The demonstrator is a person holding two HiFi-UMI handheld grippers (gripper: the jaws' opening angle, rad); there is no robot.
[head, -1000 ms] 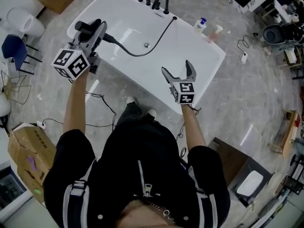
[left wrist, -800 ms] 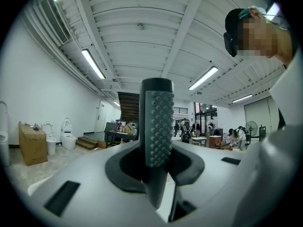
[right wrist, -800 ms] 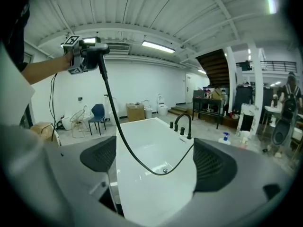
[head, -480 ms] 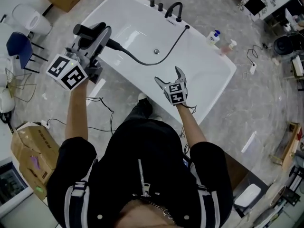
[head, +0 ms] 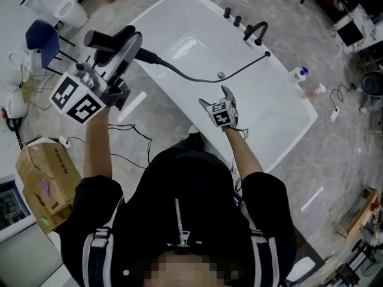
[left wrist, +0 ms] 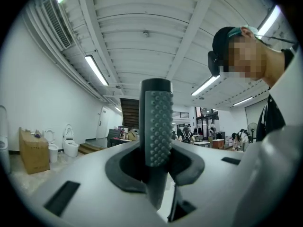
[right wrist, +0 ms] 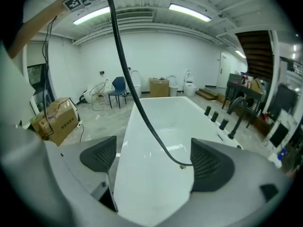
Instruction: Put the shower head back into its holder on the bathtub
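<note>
So the left gripper (head: 122, 48) is holding the shower head (head: 103, 39) up in the air, just off the tub's (head: 200, 18) near-left corner and over the floor rather than over the basin. In the left gripper view the fingers (left wrist: 120, 168) are pinching the shower head (left wrist: 158, 122) by its handle, and the nubby face is standing upright, side-on to the camera.

The black hose (head: 197, 76) is sagging from the head across the tub and running to the rim right by the faucet (head: 256, 31), so the head is sitting well apart from that end. I can't really make out the holder itself.

The right gripper (head: 215, 98) is hovering over the near rim of the tub, pointing down into it. Its fingers (right wrist: 102, 154) are spread wide with nothing between them; the hose (right wrist: 137, 103) is just passing well beyond them, above the white tub (right wrist: 156, 183) floor.

A cardboard box (head: 45, 178) is sitting on the floor at the left, with a blue chair (head: 42, 37) further up.
</note>
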